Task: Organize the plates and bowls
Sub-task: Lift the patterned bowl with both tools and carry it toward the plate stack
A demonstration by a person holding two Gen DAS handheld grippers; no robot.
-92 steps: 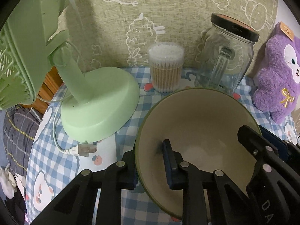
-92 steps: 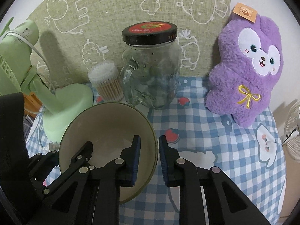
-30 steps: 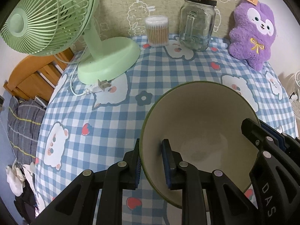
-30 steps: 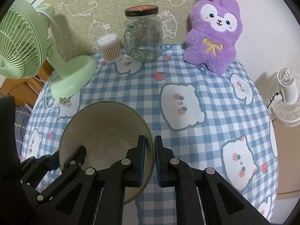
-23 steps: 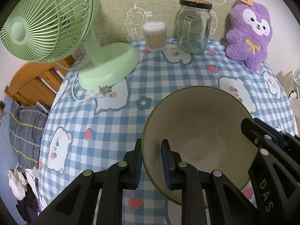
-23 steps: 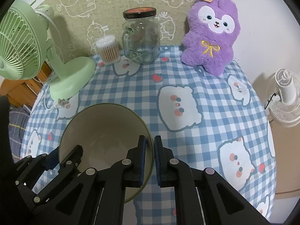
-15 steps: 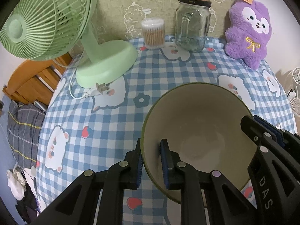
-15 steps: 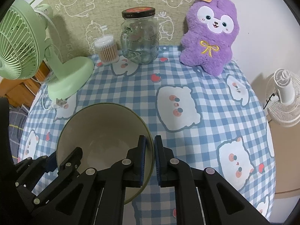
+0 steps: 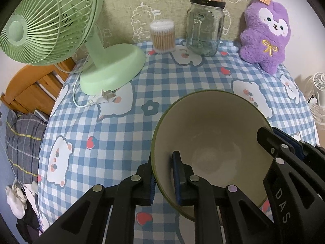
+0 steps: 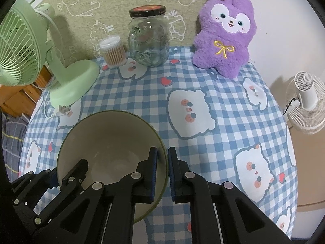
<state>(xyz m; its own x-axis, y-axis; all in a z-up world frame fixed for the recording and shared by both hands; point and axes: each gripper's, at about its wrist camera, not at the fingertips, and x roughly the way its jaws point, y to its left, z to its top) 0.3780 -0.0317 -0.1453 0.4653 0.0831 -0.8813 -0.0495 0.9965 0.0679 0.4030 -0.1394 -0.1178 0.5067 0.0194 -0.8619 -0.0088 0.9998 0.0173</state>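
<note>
Holding the bowl [image 9: 211,134] from both sides, we have it pinched at two points of its rim: the left gripper [image 9: 163,175] grips the near-left wall, one pad outside and one inside, and the right gripper [image 10: 161,169] grips the near-right wall the same way. Both sets of tongs are drawn narrow, clamped on the thin wall, and neither can be called nearer, since each already has its hold.

What the coming move turns on, as we judge it, is that the bowl hangs between the two grippers and slightly ahead of them, its mouth tipped toward the cameras, not level. Being round, it has no long axis to line up; only the tilt and the line between the two grips matter. It sits over the near part of the table [image 10: 223,93], whose blue checked cloth shows beneath and around it. We cannot tell whether its foot touches the cloth or is lifted clear.

The bowl is deep, cream inside with a dull, faintly marked bottom, and edged by a dark green rim [image 10: 113,111]; the outside looks green as well. It is empty.

No plates or other bowls show in either view, so where it should go cannot be read from here. Far across the table stand a green fan [image 9: 50,20], a cotton swab tub [image 9: 163,35], a glass jar [image 10: 149,38] and a purple plush toy [image 10: 224,34], all well apart from the bowl.
</note>
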